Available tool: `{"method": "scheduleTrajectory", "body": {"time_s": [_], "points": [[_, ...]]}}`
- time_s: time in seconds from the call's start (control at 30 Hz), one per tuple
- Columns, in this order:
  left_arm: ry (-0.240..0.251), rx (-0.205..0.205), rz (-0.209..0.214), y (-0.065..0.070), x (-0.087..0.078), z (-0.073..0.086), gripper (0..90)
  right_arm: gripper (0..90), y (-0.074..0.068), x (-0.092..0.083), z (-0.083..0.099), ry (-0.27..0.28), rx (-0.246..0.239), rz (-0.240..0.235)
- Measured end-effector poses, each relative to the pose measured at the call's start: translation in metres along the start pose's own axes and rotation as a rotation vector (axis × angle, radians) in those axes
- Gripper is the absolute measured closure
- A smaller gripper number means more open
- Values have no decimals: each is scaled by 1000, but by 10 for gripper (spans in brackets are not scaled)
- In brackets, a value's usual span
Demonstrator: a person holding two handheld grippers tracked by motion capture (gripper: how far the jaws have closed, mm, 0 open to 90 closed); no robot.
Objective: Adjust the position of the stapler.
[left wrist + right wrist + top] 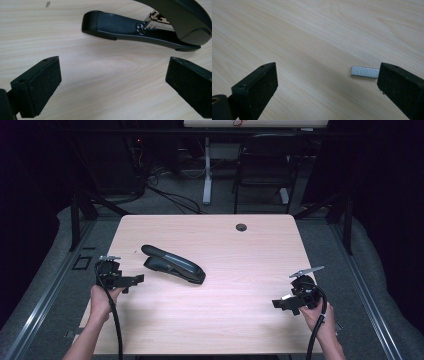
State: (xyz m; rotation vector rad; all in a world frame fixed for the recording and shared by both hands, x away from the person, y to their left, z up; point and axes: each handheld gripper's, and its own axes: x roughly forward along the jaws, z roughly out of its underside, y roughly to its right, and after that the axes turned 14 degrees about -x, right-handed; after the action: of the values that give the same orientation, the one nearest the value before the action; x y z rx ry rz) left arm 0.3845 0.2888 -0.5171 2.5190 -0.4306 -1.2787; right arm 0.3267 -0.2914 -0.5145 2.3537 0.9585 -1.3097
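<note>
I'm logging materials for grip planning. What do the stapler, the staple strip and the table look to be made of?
Stapler: apparently matte black plastic body, with shiny metal parts inside the open top.
Staple strip: bright silvery metal, finely ribbed.
Table: pale wood-grain surface with a smooth finish, possibly laminate.

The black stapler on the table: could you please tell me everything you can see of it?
The black plastic stapler lies on the light wooden table, left of centre, running diagonally in the high view. Its curved top arm is raised from the flat base, so it stands open. In the left gripper view, a round metal rivet and the silvery staple channel show between arm and base. Only the table touches it. The left gripper is open, close by and apart from it.
</note>
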Motion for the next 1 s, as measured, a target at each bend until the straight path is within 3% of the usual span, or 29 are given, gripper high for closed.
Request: {"method": "scheduleTrajectory", "body": {"time_s": [0.37, 0.57, 0.7, 0.73, 1.0], "points": [[37, 0, 10, -2, 8, -18, 108, 28, 0, 3, 1, -16, -1, -20], [52, 15, 6, -2, 11, -27, 355, 28, -3, 5, 0, -36, -12, -24], [63, 16, -2, -2, 11, -29, 440, 28, -3, 6, 0, -47, -14, -29], [66, 15, 0, -3, 12, -31, 504, 29, -3, 6, 0, -51, -17, -33], [108, 35, 10, -3, 14, -34, 735, 32, -4, 7, 0, -59, -18, -30]]}}
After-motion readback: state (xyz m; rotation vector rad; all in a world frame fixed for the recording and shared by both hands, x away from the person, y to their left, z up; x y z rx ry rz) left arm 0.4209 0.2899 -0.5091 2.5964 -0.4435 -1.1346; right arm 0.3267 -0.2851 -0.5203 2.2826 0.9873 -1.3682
